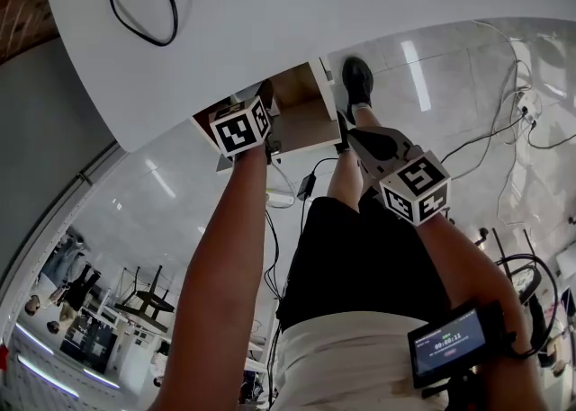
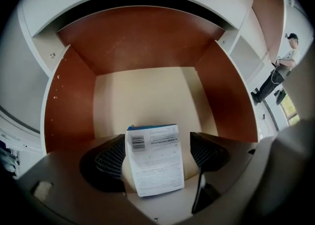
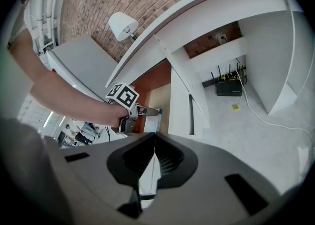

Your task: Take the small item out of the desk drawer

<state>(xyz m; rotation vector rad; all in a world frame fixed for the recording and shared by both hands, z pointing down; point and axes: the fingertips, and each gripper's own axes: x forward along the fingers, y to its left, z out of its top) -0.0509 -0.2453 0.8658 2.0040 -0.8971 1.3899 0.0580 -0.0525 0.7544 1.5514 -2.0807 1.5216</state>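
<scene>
Small white cardboard box [image 2: 155, 157] with a blue strip on its far edge, a barcode and tiny print sits on the pale floor at the near end of the reddish-brown wooden drawer [image 2: 138, 42]. Left gripper [image 2: 157, 143] straddles it, jaws wide, not squeezing. Right gripper [image 3: 155, 135] is closed on nothing.
</scene>
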